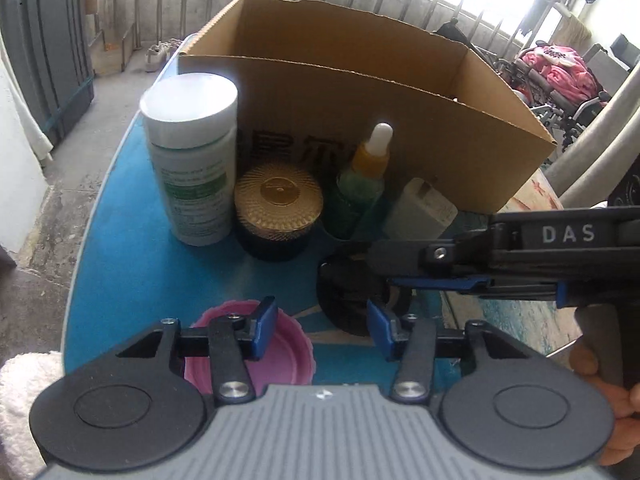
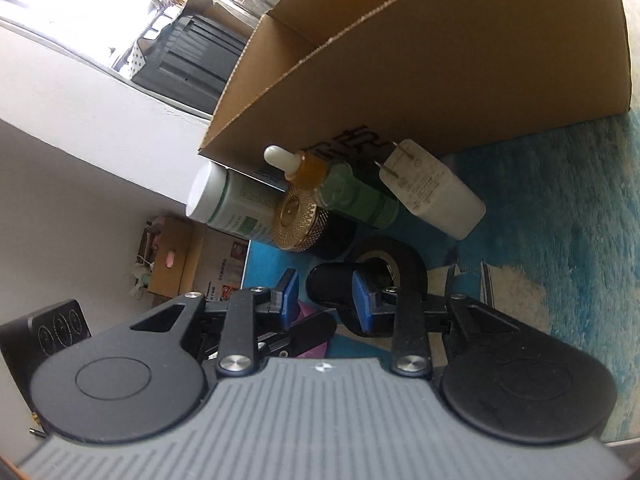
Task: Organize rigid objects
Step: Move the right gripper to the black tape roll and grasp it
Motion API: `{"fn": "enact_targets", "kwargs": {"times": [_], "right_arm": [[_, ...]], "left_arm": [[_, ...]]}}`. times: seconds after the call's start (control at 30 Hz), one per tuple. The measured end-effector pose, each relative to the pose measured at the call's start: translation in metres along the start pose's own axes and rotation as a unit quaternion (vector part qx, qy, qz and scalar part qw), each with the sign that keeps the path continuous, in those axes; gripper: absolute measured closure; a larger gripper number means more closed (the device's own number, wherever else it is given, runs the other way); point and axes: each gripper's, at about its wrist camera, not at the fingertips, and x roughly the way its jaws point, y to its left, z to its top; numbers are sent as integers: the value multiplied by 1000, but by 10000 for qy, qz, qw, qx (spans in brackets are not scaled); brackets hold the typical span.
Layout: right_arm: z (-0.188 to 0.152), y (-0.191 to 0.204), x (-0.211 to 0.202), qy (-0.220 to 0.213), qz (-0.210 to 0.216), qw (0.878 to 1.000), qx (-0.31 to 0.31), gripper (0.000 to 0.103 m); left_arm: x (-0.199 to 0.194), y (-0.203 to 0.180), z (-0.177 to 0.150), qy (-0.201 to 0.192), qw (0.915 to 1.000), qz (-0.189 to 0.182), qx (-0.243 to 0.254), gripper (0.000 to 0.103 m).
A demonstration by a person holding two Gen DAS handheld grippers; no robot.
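- Step in hand, as we judge it: picking the next rigid item for the cardboard box (image 1: 360, 92), which stands open-topped at the far side of the blue surface (image 1: 132, 272).
- We hold the right gripper (image 2: 325, 298) rolled on its side, low over the surface. Its jaws are spread, with a black cylindrical piece (image 2: 330, 286) between them. The right pad seems to touch it; the left pad stands apart.
- This piece lies at the black tape roll (image 1: 340, 292), near centre. We cannot tell whether it is part of the roll or a separate item.
- We hold the left gripper (image 1: 322, 326) near the front edge, jaws spread and holding nothing. A pink lid (image 1: 280, 356) lies on the surface beneath its left finger.
- Items waiting in a row just before the box wall, left to right: white bottle (image 1: 192, 156), gold-lidded jar (image 1: 278, 208), green dropper bottle (image 1: 360, 180), white charger (image 1: 420, 210).
- Next move, in our judgement: close the right jaws squarely on the black piece, lift clear of the row, then carry over the box rim.
- Hidden or unclear: the box interior is mostly out of sight. The right gripper body covers part of the tape roll in the left view. Label print is unreadable.
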Motion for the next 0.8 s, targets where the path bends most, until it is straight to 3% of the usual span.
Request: {"fn": "enact_targets", "kwargs": {"times": [0.07, 0.13, 0.47, 0.8], "right_arm": [[3, -4, 5, 48, 0, 9999, 111, 74], [6, -8, 4, 80, 4, 9998, 198, 74], [6, -22, 7, 109, 232, 9982, 537, 72], [8, -33, -1, 96, 430, 9958, 808, 71]], "left_arm": [[5, -1, 0, -12, 10000, -17, 40, 56], [11, 0, 2, 69, 9999, -79, 50, 66], [12, -1, 3, -16, 9996, -180, 201, 73], [1, -17, 4, -355, 9967, -180, 711, 76]]}}
